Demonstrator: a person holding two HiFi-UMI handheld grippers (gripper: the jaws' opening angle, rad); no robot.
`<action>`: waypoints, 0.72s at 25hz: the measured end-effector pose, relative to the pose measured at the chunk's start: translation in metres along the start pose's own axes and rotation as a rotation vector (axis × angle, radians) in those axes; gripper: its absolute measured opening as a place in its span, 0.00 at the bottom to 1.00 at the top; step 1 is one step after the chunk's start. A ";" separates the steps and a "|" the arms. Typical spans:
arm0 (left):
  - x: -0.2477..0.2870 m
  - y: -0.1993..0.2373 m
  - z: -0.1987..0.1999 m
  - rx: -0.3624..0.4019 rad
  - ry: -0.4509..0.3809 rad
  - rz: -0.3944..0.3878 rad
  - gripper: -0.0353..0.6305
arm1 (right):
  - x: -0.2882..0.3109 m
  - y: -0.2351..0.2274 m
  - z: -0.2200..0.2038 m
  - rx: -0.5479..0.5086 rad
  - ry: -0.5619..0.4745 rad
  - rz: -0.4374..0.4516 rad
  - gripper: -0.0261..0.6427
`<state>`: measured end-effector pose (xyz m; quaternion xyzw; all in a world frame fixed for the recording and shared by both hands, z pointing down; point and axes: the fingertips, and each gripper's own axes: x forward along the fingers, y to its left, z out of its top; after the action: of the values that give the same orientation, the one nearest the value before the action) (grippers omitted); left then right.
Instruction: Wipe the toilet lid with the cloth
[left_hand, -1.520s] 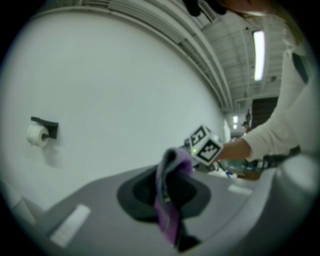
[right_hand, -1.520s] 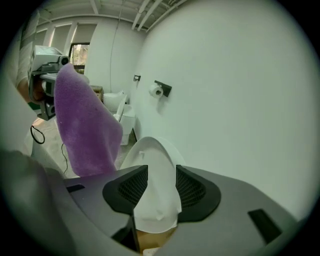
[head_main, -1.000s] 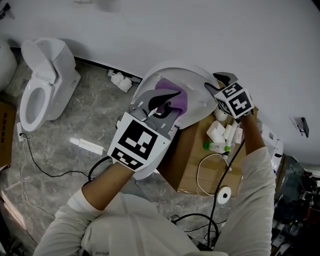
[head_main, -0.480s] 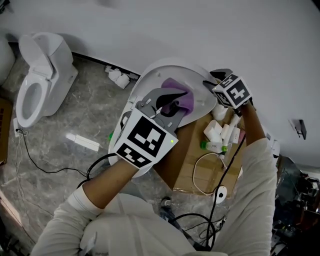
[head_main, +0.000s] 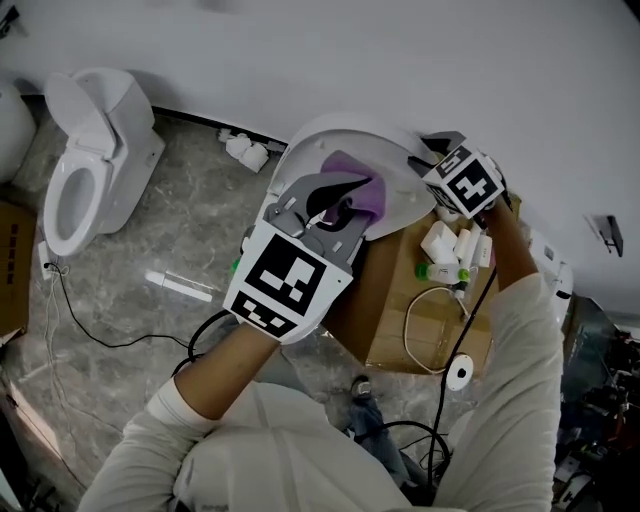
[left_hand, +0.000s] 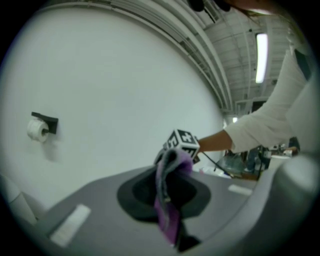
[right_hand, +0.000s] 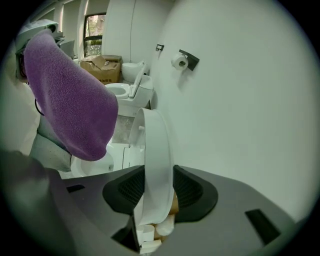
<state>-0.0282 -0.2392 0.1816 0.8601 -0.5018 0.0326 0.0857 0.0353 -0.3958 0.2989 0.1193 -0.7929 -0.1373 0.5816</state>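
A white toilet lid (head_main: 325, 140) is held up off any toilet, tilted on edge above a cardboard box. My right gripper (head_main: 428, 158) grips its right rim; in the right gripper view the lid's edge (right_hand: 155, 160) fills the gap between the pads of that gripper (right_hand: 157, 192), whose jaws have just been closing on it. My left gripper (head_main: 352, 197) is shut on a purple cloth (head_main: 345, 165) and presses it against the lid's inner face. The left gripper view shows the cloth (left_hand: 172, 165) bunched between the pads of the gripper (left_hand: 165, 192).
A complete white toilet (head_main: 85, 170) stands on the marble floor at the left. The cardboard box (head_main: 420, 310) under the lid holds small bottles and a white cable. A white tube (head_main: 180, 287) and black cables lie on the floor. A paper roll (right_hand: 180, 61) hangs on the wall.
The left gripper has slid the cloth a little across the lid's inner face. The right gripper has stayed on the lid's rim, and both hands have shifted slightly together.
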 end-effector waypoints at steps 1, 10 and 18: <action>-0.008 -0.003 -0.001 0.003 0.000 0.004 0.08 | -0.004 0.007 0.001 -0.001 -0.004 -0.008 0.29; -0.077 -0.024 -0.016 -0.017 -0.022 0.031 0.08 | -0.030 0.071 0.005 -0.048 0.014 -0.117 0.29; -0.145 -0.045 -0.027 -0.018 -0.025 -0.027 0.08 | -0.047 0.157 0.001 -0.045 0.070 -0.184 0.30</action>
<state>-0.0599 -0.0880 0.1821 0.8663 -0.4914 0.0163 0.0879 0.0437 -0.2332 0.3129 0.1834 -0.7544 -0.2038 0.5965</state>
